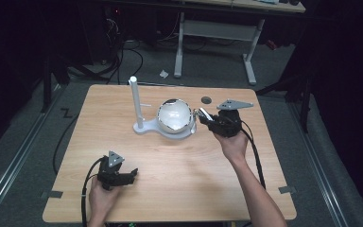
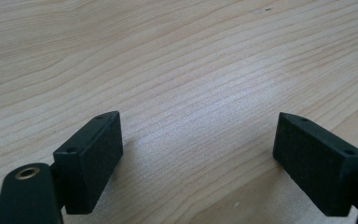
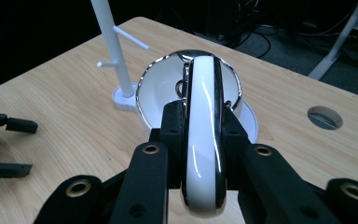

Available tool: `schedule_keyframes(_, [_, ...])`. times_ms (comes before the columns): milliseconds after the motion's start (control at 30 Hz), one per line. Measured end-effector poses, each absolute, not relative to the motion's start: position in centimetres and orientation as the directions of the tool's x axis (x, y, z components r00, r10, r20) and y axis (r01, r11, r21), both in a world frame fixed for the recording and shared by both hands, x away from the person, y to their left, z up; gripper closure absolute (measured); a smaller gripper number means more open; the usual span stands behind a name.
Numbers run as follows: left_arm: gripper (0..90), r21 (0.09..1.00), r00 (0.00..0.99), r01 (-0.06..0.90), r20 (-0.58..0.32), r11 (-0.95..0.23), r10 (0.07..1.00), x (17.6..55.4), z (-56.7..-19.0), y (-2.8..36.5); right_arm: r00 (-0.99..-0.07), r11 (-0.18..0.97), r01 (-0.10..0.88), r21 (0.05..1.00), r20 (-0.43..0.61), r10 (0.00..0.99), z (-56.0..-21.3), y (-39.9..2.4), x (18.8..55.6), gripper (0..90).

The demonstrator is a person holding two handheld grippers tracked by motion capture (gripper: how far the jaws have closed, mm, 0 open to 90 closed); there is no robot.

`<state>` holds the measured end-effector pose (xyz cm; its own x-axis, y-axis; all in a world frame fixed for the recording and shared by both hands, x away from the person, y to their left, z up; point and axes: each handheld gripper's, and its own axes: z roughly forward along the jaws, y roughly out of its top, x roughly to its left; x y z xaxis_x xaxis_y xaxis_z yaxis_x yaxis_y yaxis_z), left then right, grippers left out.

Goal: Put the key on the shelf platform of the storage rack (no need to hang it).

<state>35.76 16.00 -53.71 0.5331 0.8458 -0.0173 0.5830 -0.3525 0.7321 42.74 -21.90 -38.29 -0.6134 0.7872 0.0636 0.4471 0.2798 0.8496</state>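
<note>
Clamped by right gripper [image 3: 204, 140]: mug [image 1: 174, 118] handle [image 3: 204, 135], axis along the jaws, stand [image 1: 136, 101] beyond. Left gripper [image 1: 128, 174] wide, empty, farther off on counter [image 1: 194, 161].

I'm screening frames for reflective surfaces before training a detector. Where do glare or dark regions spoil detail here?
High view: the room around the table is nearly black, and the mug looks washed-out white. Right gripper view: bright streaks run down the glossy handle clamped in the right gripper, background dark. Left gripper view: evenly lit wood, soft shadows under the open left gripper.
</note>
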Motion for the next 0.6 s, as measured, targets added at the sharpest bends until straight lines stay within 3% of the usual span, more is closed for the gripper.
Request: schedule_keyframes(600, [16.2, 0.73, 0.534, 0.583, -0.015, -0.356, 0.845, 35.8, -53.7, 16.0, -0.613, 0.285, 0.463, 0.839, 0.071, 0.787, -37.4, -19.6, 45.9, 77.4])
